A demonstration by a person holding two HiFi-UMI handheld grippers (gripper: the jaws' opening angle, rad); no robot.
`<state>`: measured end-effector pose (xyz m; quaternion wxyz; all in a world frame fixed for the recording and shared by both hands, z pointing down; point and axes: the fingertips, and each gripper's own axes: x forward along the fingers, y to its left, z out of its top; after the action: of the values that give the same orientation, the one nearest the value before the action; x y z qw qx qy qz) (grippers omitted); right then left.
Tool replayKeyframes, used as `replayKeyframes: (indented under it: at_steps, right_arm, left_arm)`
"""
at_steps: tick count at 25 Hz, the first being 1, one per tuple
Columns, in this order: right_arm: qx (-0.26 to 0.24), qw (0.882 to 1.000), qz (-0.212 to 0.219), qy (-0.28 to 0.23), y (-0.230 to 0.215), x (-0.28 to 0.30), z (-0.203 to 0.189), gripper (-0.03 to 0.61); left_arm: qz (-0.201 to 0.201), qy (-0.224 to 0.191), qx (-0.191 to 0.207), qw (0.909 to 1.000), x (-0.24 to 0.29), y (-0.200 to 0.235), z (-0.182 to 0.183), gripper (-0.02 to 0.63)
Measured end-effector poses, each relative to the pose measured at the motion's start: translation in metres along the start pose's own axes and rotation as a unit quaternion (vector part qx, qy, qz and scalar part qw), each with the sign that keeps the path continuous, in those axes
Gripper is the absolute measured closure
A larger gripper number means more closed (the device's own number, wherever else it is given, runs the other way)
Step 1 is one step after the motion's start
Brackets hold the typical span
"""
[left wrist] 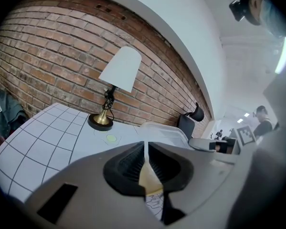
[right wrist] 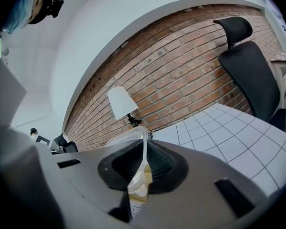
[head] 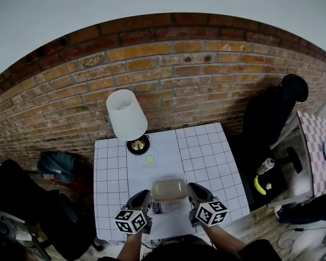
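1. Nearest the head view, at 6 o'clock, are the marker cubes of the left tongs [head: 145, 196] and the right tongs [head: 192, 192], with the person's forearms below them.
2. The counter [head: 206, 151] is white with a dark grid and stands against a brick wall [head: 179, 75].
3. A lamp [head: 127, 116] with a white shade and brass foot stands at 11 o'clock from the tongs. A small green disc [head: 150, 159] lies just beside its foot.
4. A black office chair [head: 271, 113] stands off the counter at 2 o'clock, and a banana [head: 259, 186] lies at 3 o'clock.
5. A clear plastic bag [head: 169, 190] with tan contents hangs over the counter's near edge between the 2 tongs. A printed paper shows at its 6 o'clock side.
6. In the left gripper view, the left tongs [left wrist: 145, 163] are closed tight, pinching a thin edge of the bag [left wrist: 163, 130].
7. In the right gripper view, the right tongs [right wrist: 143, 163] are likewise clamped on the bag's [right wrist: 128, 138] opposite edge.
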<state>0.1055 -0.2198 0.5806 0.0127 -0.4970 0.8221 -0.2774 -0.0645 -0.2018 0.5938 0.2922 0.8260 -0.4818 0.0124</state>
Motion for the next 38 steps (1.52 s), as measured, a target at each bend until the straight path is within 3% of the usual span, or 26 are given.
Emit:
replayKeyframes:
  at_steps: [19, 38]
  right_arm:
    - [-0.004, 0.997, 0.005, -0.076, 0.042, -0.023, 0.039, 0.558]
    - [-0.021, 0.986, 0.025, -0.165, 0.100, -0.063, 0.087, 0.558]
  left_arm:
    - [-0.044, -0.053, 0.041, 0.9968, -0.037, -0.023, 0.051, 0.581]
    - [-0.103, -0.129, 0.094, 0.9819, -0.086, -0.058, 0.114, 0.584]
